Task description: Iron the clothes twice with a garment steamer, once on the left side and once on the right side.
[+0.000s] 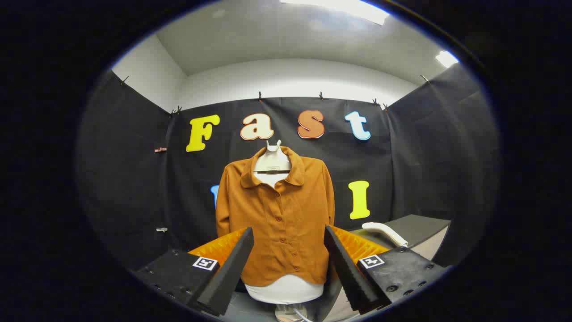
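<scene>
Spread-apart gripper (288, 237) — shirt (279, 214) beyond, steamer (384, 232) off right.

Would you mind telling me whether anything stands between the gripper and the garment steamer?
Nothing visible does. The open gripper holds nothing; the white steamer lies on the dark table beyond the right-hand finger, beside the orange shirt.

A staged recording booth rather than a home: black cloth (134, 188) clipped along white walls under ceiling strip lights (344, 9), with a rust-orange buttoned shirt (279, 214) displayed on a white mannequin torso (286, 290).
</scene>
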Demonstrator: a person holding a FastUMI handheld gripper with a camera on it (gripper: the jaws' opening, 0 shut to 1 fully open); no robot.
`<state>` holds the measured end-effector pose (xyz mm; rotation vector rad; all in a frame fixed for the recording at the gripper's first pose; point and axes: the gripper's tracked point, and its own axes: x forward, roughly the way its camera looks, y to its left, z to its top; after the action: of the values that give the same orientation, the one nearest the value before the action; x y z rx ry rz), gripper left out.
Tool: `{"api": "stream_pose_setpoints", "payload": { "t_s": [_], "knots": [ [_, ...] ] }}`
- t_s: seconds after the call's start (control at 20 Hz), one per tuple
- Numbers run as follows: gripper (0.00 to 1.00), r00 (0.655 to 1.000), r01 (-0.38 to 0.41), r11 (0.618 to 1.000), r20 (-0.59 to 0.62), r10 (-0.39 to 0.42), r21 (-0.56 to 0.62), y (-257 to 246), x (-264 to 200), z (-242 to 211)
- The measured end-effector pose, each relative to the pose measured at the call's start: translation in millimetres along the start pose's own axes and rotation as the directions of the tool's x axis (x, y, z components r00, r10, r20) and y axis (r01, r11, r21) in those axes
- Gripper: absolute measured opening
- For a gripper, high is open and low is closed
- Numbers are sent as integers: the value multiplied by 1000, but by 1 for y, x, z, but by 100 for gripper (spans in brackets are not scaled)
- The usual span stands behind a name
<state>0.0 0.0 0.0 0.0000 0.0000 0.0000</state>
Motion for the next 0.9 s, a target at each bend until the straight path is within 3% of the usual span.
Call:
{"api": "stream_pose_setpoints", "payload": {
  "t_s": [0.9],
  "knots": [
    [99,1000,-5,999,-21,4,-33,1,-2,2]
  ]
}}
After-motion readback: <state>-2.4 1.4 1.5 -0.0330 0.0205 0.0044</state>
